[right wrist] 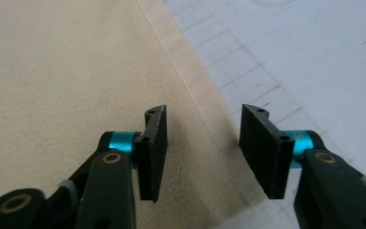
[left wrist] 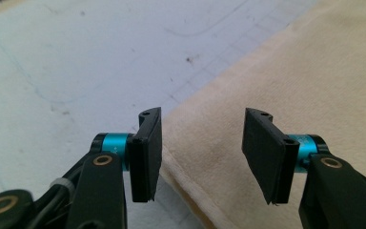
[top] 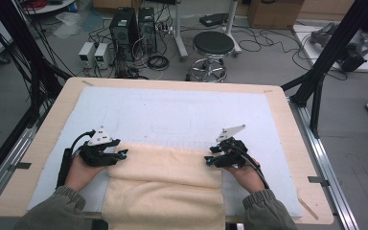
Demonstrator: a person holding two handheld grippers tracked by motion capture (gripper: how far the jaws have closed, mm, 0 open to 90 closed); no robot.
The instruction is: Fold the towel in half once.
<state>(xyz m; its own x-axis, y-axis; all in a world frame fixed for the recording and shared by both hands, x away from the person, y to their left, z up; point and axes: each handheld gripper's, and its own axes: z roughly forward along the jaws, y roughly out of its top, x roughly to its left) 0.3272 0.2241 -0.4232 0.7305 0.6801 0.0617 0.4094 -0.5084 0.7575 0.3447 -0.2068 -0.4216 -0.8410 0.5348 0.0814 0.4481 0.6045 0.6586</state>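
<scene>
On white mat (top: pixel 172 112): folded cream towel (top: pixel 165 184); left gripper (top: pixel 123 154), right gripper (top: pixel 208 160) both agape at its corners, nothing clamped.

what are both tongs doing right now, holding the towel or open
Left tongs: open, holding nothing, over the left edge of the towel.
Right tongs: open, holding nothing, over the towel's right edge.

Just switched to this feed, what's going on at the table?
A person is folding a cream towel on the white mat. The left gripper and right gripper sit at the two ends of its folded far edge, jaws open over the cloth, pinching nothing. The towel's near end hangs over the table edge.
</scene>
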